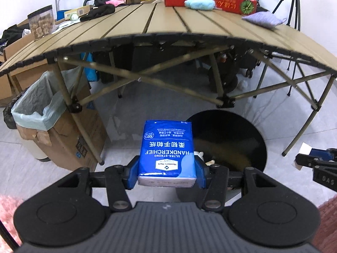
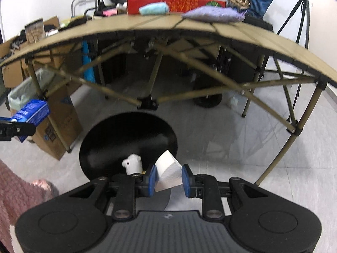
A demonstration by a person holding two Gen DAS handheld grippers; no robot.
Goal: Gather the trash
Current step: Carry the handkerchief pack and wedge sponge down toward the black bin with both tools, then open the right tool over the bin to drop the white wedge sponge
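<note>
My left gripper point(image 1: 167, 174) is shut on a blue handkerchief tissue pack point(image 1: 167, 149), held above the floor beside a round black bin point(image 1: 231, 139). The pack also shows at the left of the right wrist view point(image 2: 30, 110). My right gripper point(image 2: 168, 179) is shut on a folded white tissue point(image 2: 168, 171) and holds it over the near rim of the black bin point(image 2: 126, 139). A small white figure point(image 2: 132, 164) and some scraps lie inside the bin. The right gripper shows at the right edge of the left wrist view point(image 1: 316, 162).
A tan slatted folding table point(image 1: 168, 21) stands ahead with a red box point(image 1: 208, 0), a light blue cloth point(image 1: 199, 3) and a purple pouch point(image 1: 264, 19) on it. A cardboard box lined with a green bag point(image 1: 42, 105) stands at the left. A tripod point(image 2: 301, 14) stands at the right.
</note>
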